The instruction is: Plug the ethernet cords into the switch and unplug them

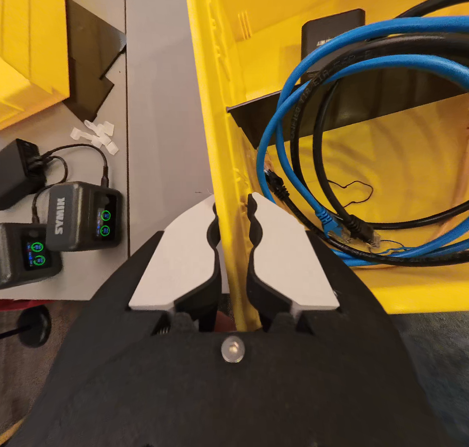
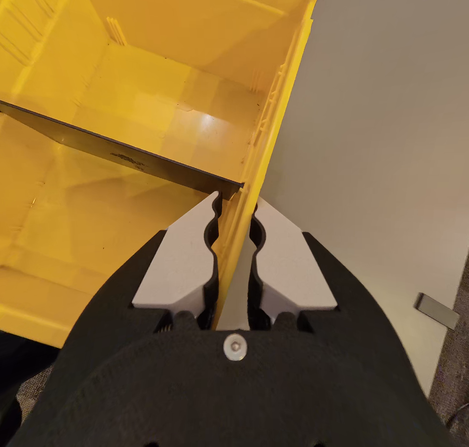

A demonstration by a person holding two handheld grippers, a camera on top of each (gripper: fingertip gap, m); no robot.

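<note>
The left hand-held gripper (image 1: 232,201) is closed down onto the left wall of the yellow bin (image 1: 215,84), one finger outside and one inside. The right hand-held gripper (image 2: 237,201) is set astride the bin's right wall (image 2: 276,135) in the same way; its inner finger is seen against the wall, while a sliver of gap shows lower down on the outer side, so the firmness of that grip cannot be told.

The ethernet cords, a blue cord (image 1: 284,120) and a black cord (image 1: 319,135), are coiled loosely in the bin's left side, draped over the black divider (image 1: 256,120), with their plugs (image 1: 355,234) lying free on the floor of the bin. A black box, probably the switch (image 1: 330,31), is seen behind the divider. Nothing is plugged in.

If the bin is lifted or dragged from here, the thin walls may be slipped by the fingers, or the bin tipped if one side is pulled harder. The coil may be shifted and a plug latch snagged on the divider. Chargers (image 1: 83,216) on the grey worktop (image 1: 162,130) lie near enough to be knocked.
</note>
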